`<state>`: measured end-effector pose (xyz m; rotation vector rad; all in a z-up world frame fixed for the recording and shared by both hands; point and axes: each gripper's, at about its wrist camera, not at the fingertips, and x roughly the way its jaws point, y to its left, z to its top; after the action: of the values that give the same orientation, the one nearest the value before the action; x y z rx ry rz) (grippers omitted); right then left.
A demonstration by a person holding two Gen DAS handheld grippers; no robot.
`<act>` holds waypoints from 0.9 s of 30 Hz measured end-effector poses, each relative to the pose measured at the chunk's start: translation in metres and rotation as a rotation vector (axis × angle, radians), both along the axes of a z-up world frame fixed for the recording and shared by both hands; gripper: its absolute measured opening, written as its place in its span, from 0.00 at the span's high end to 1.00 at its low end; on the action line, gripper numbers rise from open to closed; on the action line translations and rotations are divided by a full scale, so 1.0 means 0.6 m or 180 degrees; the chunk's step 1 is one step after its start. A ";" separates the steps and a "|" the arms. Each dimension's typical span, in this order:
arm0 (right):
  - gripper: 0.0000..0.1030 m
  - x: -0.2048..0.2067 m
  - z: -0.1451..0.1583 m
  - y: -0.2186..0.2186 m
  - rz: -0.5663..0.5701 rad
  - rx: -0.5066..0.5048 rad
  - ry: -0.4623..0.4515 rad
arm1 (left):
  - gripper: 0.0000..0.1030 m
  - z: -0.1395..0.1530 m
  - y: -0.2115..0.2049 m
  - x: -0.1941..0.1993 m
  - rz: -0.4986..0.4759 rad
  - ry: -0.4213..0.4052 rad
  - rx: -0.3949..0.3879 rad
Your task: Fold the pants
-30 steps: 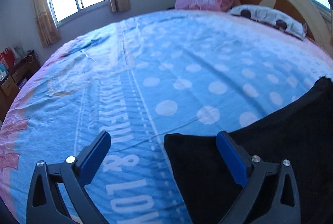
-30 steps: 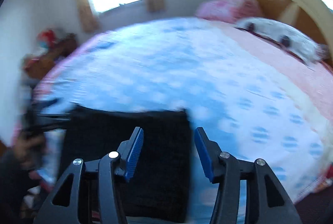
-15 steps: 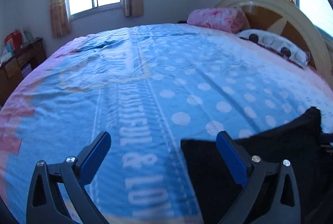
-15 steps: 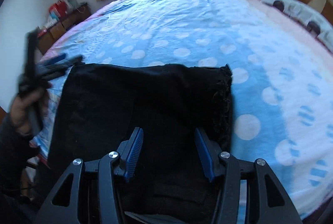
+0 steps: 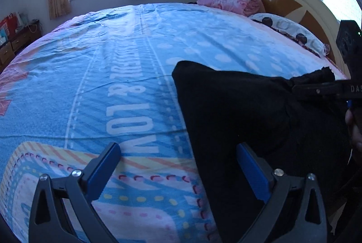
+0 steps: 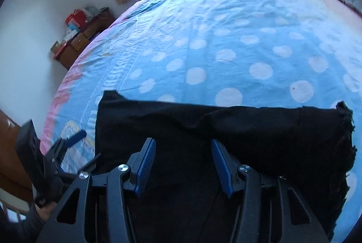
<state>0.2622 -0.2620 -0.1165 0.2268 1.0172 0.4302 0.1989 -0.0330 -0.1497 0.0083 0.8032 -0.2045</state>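
Care at the near hem matters most, I judge: with both the left claw [image 5: 178, 166] and right claw [image 6: 183, 163] released and empty over the black fabric pants [image 6: 226, 130] lying on the blue polka-dot bedsheet [image 6: 226, 39], pinch both layers evenly before lifting.

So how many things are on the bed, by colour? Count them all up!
Black: 1, the pants
Pink: 1, the rolled blanket
White with dark spots: 1, the pillow
Total: 3, all on the blue dotted bedspread
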 end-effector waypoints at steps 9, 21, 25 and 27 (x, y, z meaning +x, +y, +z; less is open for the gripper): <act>0.48 -0.033 0.095 0.081 0.0448 -0.0322 -0.0281 | 0.00 0.019 0.016 -0.086 -0.0100 0.0037 -0.0177; 0.69 0.098 0.026 0.284 0.1250 -0.0560 0.0248 | 0.00 -0.015 -0.007 -0.113 -0.0197 0.0072 -0.0054; 0.75 0.112 0.005 0.301 0.1232 -0.0777 0.0184 | 0.00 -0.021 -0.012 -0.116 -0.0220 -0.0009 0.0003; 0.75 0.119 -0.005 0.296 0.1164 -0.0696 0.0189 | 0.00 -0.023 -0.015 -0.118 -0.0231 -0.0041 0.0020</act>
<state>0.3337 -0.0842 -0.1194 -0.1470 1.1590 0.6405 0.1282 -0.0420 -0.1636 0.0448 0.7914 -0.2702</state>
